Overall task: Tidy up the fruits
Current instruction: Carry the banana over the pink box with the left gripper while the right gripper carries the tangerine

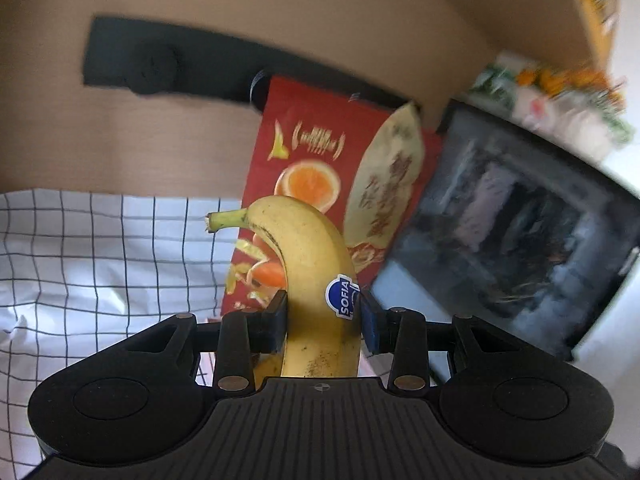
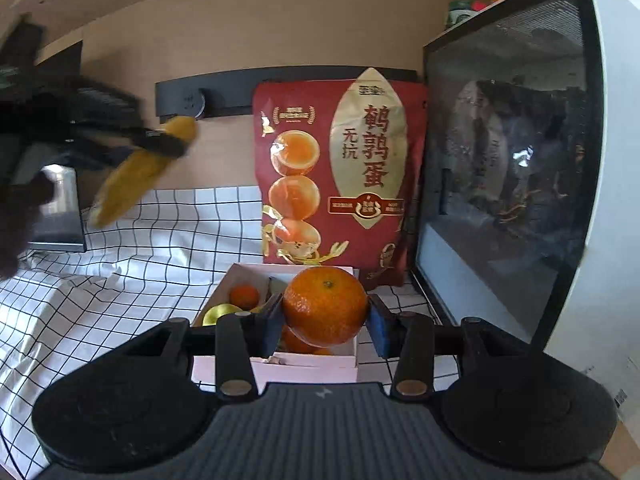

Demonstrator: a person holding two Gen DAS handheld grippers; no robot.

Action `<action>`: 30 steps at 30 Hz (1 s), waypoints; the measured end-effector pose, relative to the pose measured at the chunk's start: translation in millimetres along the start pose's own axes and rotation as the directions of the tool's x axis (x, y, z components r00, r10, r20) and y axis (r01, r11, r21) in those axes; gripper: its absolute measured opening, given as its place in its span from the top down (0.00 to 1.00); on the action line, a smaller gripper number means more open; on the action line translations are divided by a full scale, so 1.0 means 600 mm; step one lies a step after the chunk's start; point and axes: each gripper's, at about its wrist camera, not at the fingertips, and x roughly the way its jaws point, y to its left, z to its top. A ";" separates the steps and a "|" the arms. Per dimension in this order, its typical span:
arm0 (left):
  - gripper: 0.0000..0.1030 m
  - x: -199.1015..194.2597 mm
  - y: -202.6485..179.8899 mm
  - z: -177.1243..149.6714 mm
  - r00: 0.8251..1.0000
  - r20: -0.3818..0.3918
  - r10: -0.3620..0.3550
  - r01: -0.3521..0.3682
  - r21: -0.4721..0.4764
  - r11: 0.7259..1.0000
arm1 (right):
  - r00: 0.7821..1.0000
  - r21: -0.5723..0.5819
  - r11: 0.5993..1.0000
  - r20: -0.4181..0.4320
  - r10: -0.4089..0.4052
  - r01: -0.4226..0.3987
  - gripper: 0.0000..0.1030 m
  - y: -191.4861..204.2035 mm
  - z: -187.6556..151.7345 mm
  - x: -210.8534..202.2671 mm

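My left gripper (image 1: 323,316) is shut on a yellow banana (image 1: 308,264) with a blue sticker, its stem curling up and to the left. The right wrist view shows that same banana (image 2: 136,168) blurred in the air at the upper left, clamped by the left gripper (image 2: 160,142). My right gripper (image 2: 325,320) is shut on an orange mandarin (image 2: 325,306), held just above a pale pink box (image 2: 280,362). Inside the box lie a smaller mandarin (image 2: 244,296), a yellow-green fruit (image 2: 218,314) and more orange fruit, partly hidden behind the held mandarin.
A red snack bag (image 2: 340,176) stands upright behind the box against the wooden wall. A white appliance with a dark glass door (image 2: 512,184) fills the right side. A black-gridded white cloth (image 2: 120,280) covers the surface. A dark wall rail (image 2: 224,92) runs behind.
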 end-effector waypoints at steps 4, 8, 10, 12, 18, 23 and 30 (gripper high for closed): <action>0.60 0.113 0.009 -0.002 0.991 -0.135 0.005 -0.014 -0.067 0.998 | 0.999 0.019 0.999 -0.037 -0.040 0.041 0.58 -0.007 -0.021 -0.005; 0.60 0.210 0.030 -0.023 0.964 -0.263 0.032 -0.079 -0.170 0.982 | 0.992 0.046 0.995 -0.086 -0.088 0.092 0.58 -0.021 -0.046 -0.010; 0.60 0.243 0.040 -0.034 0.953 -0.300 0.030 -0.101 -0.224 0.969 | 0.988 0.062 0.991 -0.104 -0.114 0.121 0.58 -0.030 -0.058 -0.015; 0.60 0.266 0.041 -0.047 0.944 -0.329 0.034 -0.117 -0.236 0.965 | 0.983 0.077 0.986 -0.125 -0.137 0.147 0.58 -0.039 -0.067 -0.016; 0.60 0.310 0.011 -0.082 0.921 -0.369 0.124 -0.169 -0.091 0.981 | 0.962 0.117 0.968 -0.189 -0.198 0.222 0.58 -0.062 -0.090 -0.015; 0.60 0.317 -0.020 -0.101 0.921 -0.326 0.213 -0.198 0.078 0.977 | 0.952 0.123 0.962 -0.218 -0.213 0.244 0.58 -0.068 -0.102 -0.009; 0.60 0.313 -0.039 -0.103 0.918 -0.303 0.254 -0.207 0.178 0.962 | 0.950 0.109 0.969 -0.246 -0.191 0.223 0.58 -0.057 -0.113 0.009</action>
